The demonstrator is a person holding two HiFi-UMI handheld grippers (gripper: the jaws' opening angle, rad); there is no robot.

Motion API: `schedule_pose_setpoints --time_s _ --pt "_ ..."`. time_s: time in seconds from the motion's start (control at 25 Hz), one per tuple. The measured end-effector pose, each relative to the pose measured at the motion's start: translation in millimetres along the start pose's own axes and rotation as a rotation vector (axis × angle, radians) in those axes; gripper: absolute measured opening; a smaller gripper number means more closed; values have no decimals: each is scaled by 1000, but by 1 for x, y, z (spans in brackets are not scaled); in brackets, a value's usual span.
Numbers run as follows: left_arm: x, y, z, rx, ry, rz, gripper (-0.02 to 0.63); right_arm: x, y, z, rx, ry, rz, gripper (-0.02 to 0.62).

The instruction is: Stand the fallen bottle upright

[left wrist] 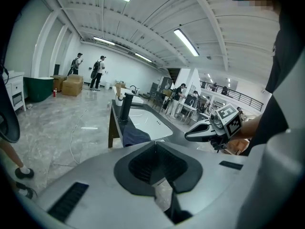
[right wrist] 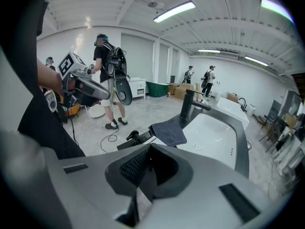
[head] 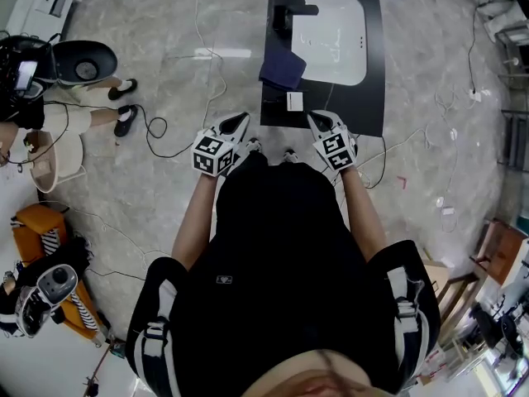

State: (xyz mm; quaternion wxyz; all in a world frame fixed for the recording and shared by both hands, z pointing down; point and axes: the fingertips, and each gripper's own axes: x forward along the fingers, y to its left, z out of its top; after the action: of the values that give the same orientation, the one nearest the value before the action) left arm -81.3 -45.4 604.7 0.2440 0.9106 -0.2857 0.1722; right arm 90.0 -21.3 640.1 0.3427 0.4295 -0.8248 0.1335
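Jaws pressed together and empty, the left gripper (head: 240, 119) and right gripper (head: 317, 119) hover just short of a black vanity counter (head: 374, 64). The dark bottle (right wrist: 135, 136) lies on its side at the counter's near end, beside a folded blue cloth (head: 283, 69) and a white basin (head: 331, 35).

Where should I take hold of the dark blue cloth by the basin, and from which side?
Probably its near corner, coming from the counter's front edge. The cloth lies flat on the black counter at the left rim of the white basin, and that corner is clear of the faucet.
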Motion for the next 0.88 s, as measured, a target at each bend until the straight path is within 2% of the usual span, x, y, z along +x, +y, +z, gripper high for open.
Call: schedule_pose_setpoints --time_s 0.32,0.52,0.88 --pt "-7 13 -2 -2 -3 -15 15 21 20 13 -44 23 39 58" --pt "-14 23 -3 -1 -3 -23 15 38 36 23 -59 27 102 60" --pt "-29 49 -5 3 10 -32 15 66 55 38 -91 36 105 60"
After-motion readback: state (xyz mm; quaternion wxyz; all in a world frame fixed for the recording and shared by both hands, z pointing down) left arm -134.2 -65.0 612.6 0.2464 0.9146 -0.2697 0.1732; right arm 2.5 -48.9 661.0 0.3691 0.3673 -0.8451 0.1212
